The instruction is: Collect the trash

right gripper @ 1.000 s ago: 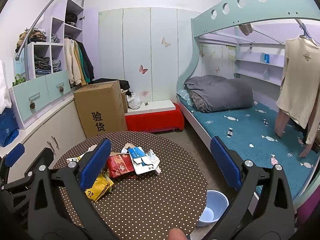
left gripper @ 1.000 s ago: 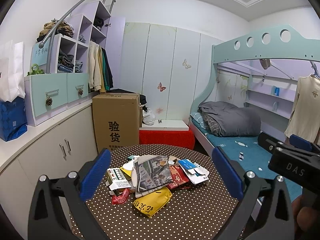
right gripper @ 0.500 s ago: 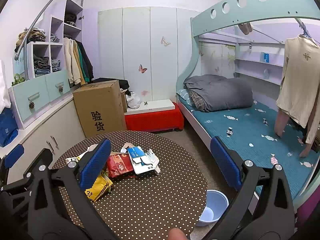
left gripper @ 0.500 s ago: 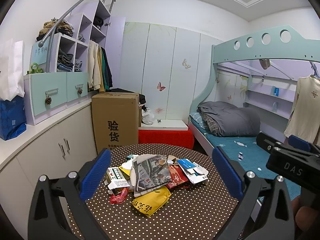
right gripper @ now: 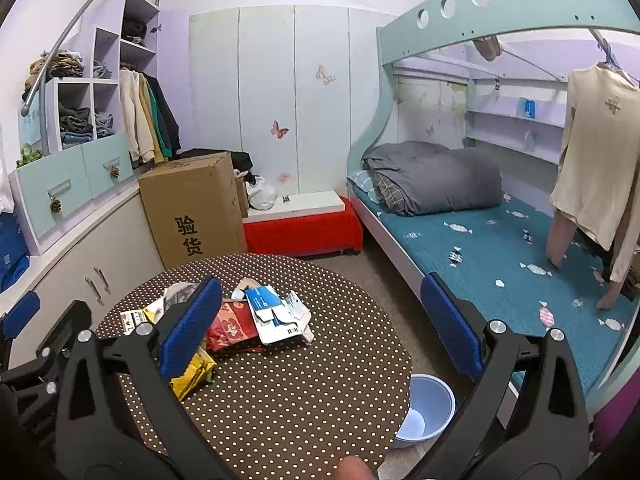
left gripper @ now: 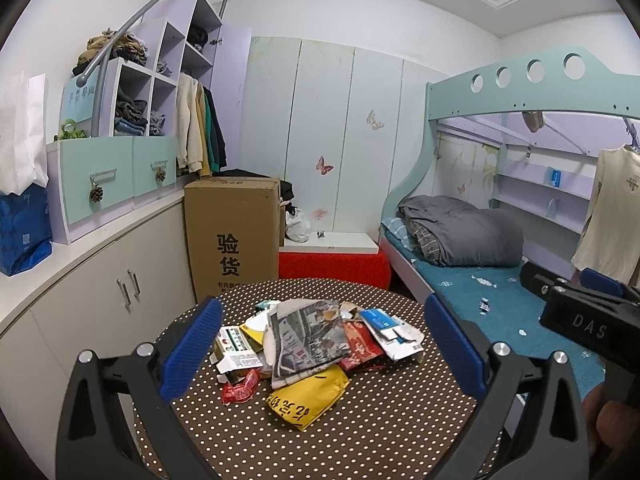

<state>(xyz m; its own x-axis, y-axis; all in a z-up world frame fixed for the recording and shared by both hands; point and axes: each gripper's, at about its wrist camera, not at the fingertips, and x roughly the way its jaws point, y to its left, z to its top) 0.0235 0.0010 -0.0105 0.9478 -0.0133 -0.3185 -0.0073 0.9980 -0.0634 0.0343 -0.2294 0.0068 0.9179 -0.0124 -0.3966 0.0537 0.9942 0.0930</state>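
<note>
Two hand-held grippers spread wide above table (left gripper: 360, 432), trash pile (left gripper: 312, 344) mid-table

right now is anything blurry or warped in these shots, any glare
Left wrist view: sharp, heavy fisheye bending the bunk bed frame, black corners, no glare on the trash pile. Right wrist view: equally sharp and warped, even indoor light, soft shadows on the dotted table.

Home bedroom: bunk bed (right gripper: 500, 208), wardrobe (right gripper: 280, 100), hanging clothes (left gripper: 198, 128).
</note>
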